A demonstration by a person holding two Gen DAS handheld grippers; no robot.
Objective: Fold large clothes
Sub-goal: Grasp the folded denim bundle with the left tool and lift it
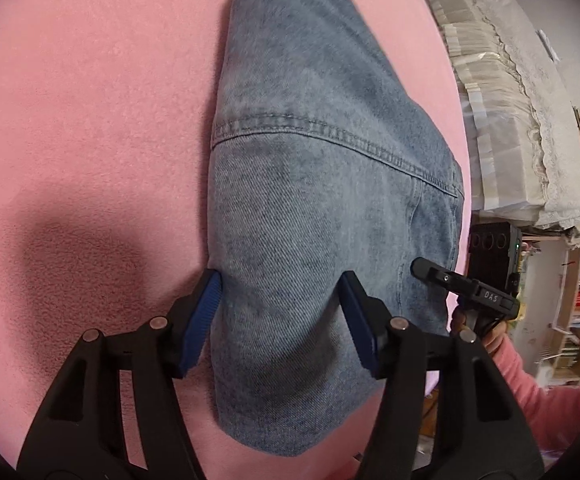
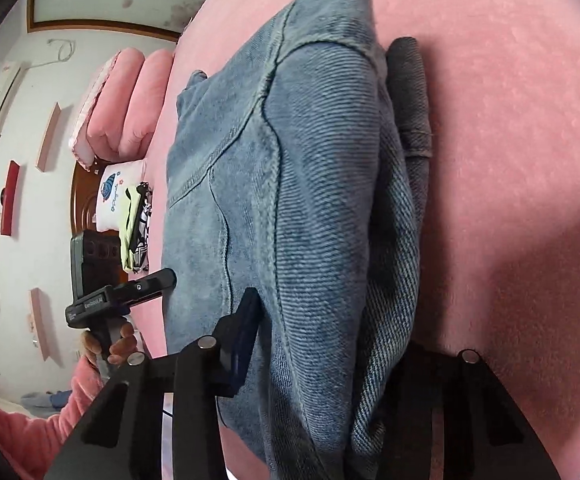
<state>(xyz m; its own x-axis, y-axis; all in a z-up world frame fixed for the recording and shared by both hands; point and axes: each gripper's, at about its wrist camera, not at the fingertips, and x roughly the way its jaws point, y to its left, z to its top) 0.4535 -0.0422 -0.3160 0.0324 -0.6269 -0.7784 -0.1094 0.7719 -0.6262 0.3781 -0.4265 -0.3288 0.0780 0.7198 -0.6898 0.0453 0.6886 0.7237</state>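
I see the jeans (image 1: 321, 208) lying on the pink blanket (image 1: 90, 120), folded into a long narrow stack that runs away from both cameras. In the left wrist view my left gripper (image 1: 282, 320) sits at the near end of the denim with jaws about halfway apart; the blue pads (image 1: 204, 316) flank the fabric, the left pad at the denim's edge, the right pad on top of the cloth. I can't tell if they actually pinch it.

The right gripper (image 1: 445, 280) shows at the right edge of that same view, its tip over the jeans' far side, a hand (image 1: 485, 332) in a pink sleeve (image 1: 537, 396) holding its handle.

From the right wrist view, my right gripper (image 2: 313, 336) straddles a raised fold of jeans (image 2: 321, 200). One pad (image 2: 246, 332) presses the fold's left side; the other finger is hidden behind bunched denim, so the hold looks like a grip on the fold. A darker denim strip (image 2: 409, 92) lies just beside the stack on the blanket (image 2: 509, 120).

The left gripper (image 2: 162, 280) shows at left, tip touching the jeans' edge. Pink pillows (image 2: 130, 96) sit at the bed's far end.
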